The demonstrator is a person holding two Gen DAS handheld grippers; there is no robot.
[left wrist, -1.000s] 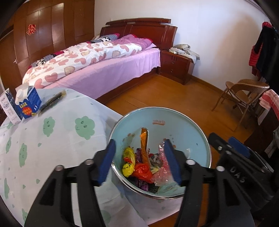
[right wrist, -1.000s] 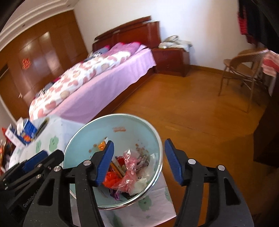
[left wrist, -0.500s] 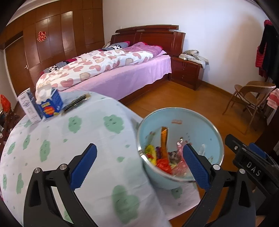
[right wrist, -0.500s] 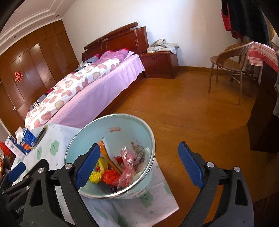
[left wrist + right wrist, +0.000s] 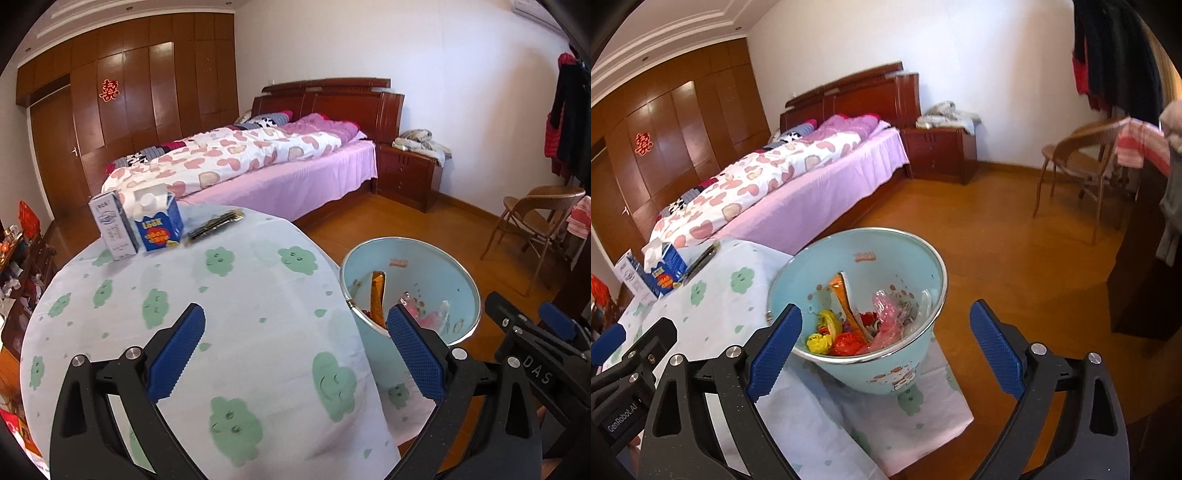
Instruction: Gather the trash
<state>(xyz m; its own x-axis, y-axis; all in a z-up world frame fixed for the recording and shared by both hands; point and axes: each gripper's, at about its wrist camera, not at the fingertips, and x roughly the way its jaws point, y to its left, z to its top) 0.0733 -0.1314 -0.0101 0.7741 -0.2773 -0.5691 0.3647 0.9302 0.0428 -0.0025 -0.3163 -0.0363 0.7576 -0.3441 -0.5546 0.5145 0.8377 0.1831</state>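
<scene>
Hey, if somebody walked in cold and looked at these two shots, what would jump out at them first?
Probably the pale blue bin beside the round table, holding bright yellow, red and pink wrappers. Next, the two cartons upright at the table's far edge, with a dark flat packet lying next to them. Both the left gripper and the right gripper hang open and empty in the foreground.

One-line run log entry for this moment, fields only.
left gripper: open, empty | right gripper: open, empty | bin: beside table, wrappers inside | cartons: on table, untouched
</scene>
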